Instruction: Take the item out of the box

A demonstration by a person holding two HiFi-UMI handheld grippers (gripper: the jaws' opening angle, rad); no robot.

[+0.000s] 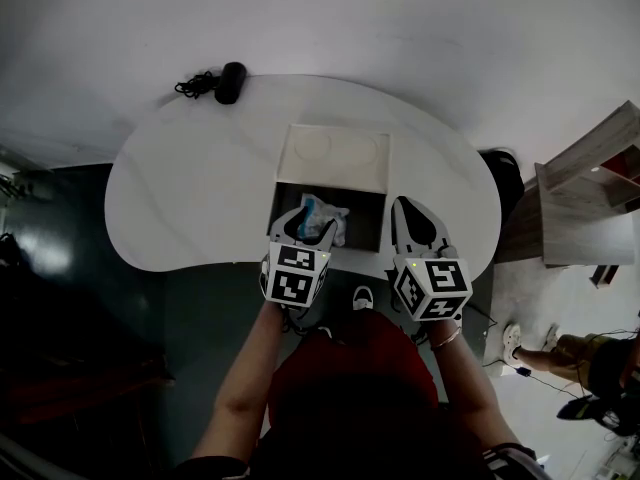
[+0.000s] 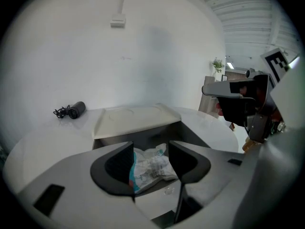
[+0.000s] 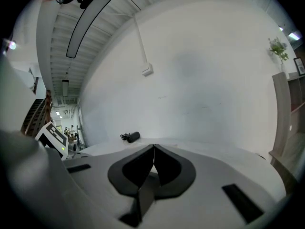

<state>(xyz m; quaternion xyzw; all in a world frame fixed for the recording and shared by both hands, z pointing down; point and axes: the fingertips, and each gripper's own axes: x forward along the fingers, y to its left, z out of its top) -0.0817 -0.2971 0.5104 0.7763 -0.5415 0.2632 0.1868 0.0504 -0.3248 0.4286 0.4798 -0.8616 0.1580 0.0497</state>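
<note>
A white, rounded table (image 1: 190, 188) fills the middle of the room, and a person in a red top (image 1: 340, 388) stands at its near edge with a gripper in each hand. On the table in front of them sits an open box (image 1: 372, 223), dark inside, its pale lid (image 1: 335, 158) folded flat back toward the wall. The left gripper (image 1: 303, 226) reaches over the near rim of the box at its left side; its jaws stand apart, with the packet (image 1: 327, 218) lying between them inside the box. From its own camera the left gripper (image 2: 151, 149) frames the packet (image 2: 151, 168) closely, but whether the pads press on it I cannot tell. The right gripper (image 1: 410, 210) points over the table just beside the box's right wall, its jaws brought fully together with nothing between them, as the right gripper view (image 3: 154, 149) shows. The packet is crumpled white plastic with a blue edge. At the far left edge of the table lies a small black device (image 1: 228, 81) with a tangled cord, well apart from the box.
</note>
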